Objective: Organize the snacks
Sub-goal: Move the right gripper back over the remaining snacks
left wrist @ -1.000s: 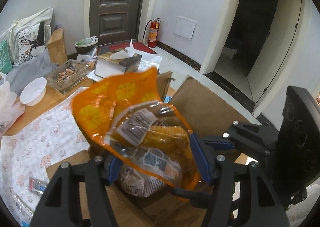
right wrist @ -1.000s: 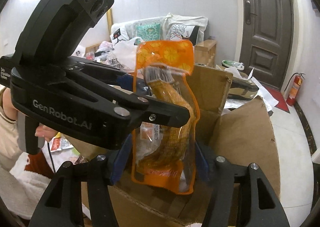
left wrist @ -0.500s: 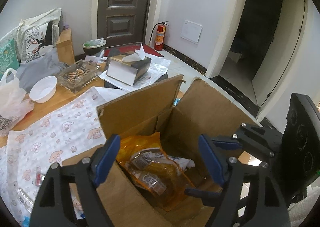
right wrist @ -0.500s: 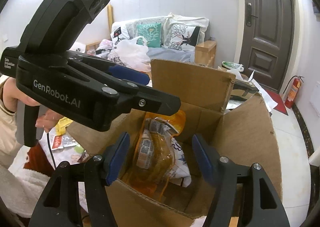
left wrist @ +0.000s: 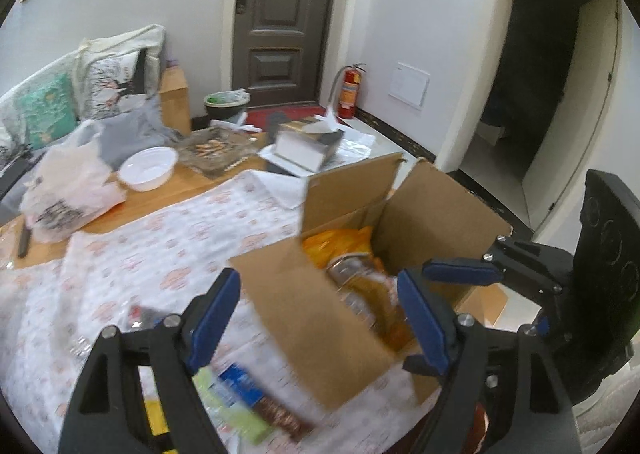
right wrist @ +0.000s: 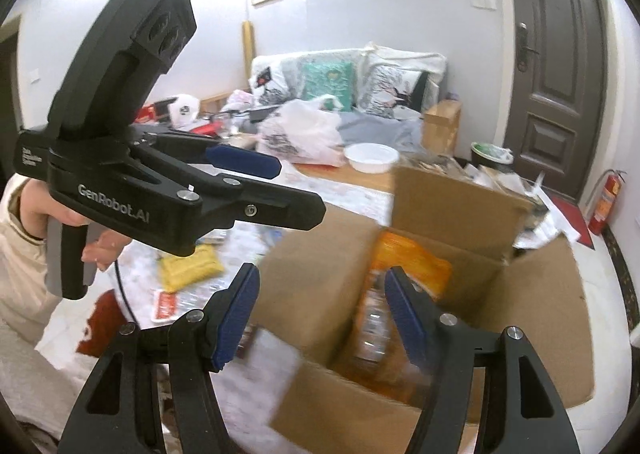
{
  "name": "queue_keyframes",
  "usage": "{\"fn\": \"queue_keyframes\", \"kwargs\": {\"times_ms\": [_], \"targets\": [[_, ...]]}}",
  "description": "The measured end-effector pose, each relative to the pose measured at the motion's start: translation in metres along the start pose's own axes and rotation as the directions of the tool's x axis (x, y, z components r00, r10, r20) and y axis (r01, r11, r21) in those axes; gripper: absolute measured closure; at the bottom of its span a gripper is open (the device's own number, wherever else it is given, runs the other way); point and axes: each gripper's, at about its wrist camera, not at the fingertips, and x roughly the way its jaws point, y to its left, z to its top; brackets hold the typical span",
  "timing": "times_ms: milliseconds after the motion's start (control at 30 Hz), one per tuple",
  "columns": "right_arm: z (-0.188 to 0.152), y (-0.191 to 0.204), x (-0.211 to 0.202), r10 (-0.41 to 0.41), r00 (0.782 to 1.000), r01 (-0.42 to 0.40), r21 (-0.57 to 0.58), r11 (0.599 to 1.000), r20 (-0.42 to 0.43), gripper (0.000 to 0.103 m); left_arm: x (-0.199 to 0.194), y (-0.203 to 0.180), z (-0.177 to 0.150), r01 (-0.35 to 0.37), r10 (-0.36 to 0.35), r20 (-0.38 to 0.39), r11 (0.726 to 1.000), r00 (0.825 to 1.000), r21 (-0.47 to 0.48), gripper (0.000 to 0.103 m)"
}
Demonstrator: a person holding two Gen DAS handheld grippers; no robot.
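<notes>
Orange snack bag (left wrist: pixel 352 254) is lying inside the cardboard box (left wrist: pixel 320 318) on the table (left wrist: pixel 160 246). Left gripper (left wrist: pixel 320 318) and right gripper (right wrist: pixel 320 314) are hovering over it, jaws apart, gripping nothing.

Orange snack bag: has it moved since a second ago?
Yes. The orange snack bag was held above the cardboard box, pinched between both claws; now it lies down inside the box, and both claws are open and empty.
</notes>
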Motion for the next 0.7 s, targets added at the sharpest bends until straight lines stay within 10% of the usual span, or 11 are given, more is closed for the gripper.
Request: {"fn": "queue_keyframes", "kwargs": {"times_ms": [700], "targets": [[-0.018,0.149,0.102,0.141,0.982,-0.135,0.058,0.989,-0.127,0.042,-0.051,0.14,-0.167,-0.103,0.09,-0.082,0.981,0.993,-0.167,0.025]]}}
